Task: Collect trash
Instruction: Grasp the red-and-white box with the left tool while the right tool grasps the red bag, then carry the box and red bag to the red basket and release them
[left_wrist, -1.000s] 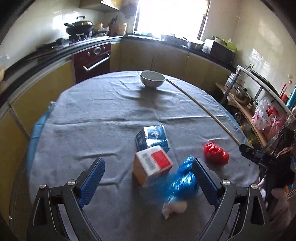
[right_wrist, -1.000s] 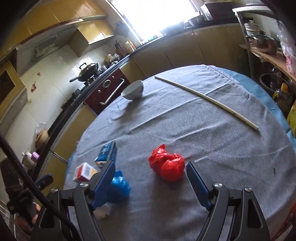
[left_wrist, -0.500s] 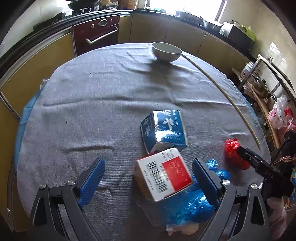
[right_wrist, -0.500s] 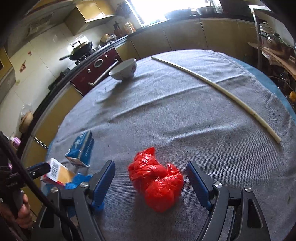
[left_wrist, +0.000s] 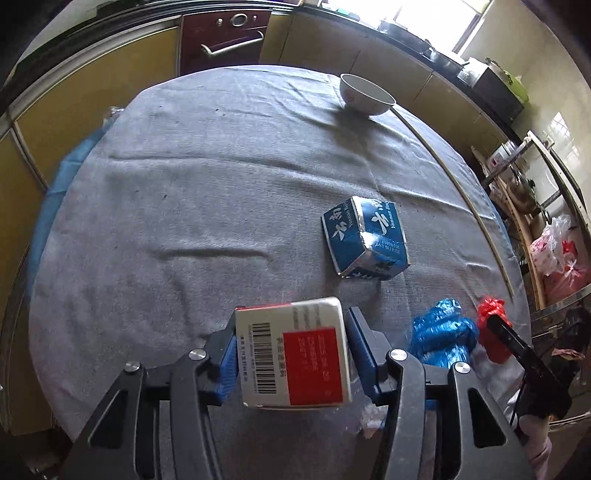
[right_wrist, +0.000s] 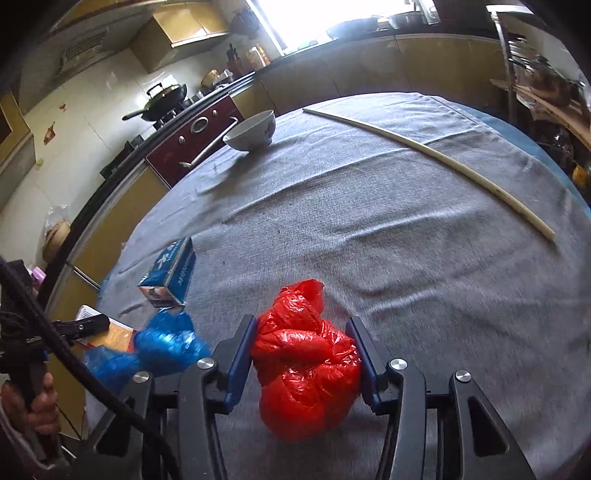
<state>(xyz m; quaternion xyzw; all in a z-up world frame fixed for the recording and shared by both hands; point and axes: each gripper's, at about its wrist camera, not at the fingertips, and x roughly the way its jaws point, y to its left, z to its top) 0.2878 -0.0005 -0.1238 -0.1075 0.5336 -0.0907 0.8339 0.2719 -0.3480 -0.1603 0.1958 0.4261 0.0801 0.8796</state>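
My left gripper (left_wrist: 293, 334) is shut on a white and red carton (left_wrist: 295, 354) with a barcode, its blue pads pressed against both sides. My right gripper (right_wrist: 303, 345) is shut on a crumpled red plastic bag (right_wrist: 306, 365) that rests on the grey tablecloth. A blue and white carton (left_wrist: 365, 238) lies on the cloth ahead of the left gripper and shows in the right wrist view (right_wrist: 170, 273). A crumpled blue plastic bag (left_wrist: 441, 332) lies between the two grippers and also shows in the right wrist view (right_wrist: 166, 341).
A round table with a grey cloth (left_wrist: 207, 192) holds a white bowl (left_wrist: 364, 94) at the far side and a long pale stick (right_wrist: 432, 155) along the right. Kitchen cabinets and an oven (left_wrist: 225, 35) ring the table. A shelf rack (left_wrist: 546, 206) stands at the right.
Both grippers moved forward and down and shut: the left on the white and red carton, the right on the red bag. The blue bag now lies beside the carton.
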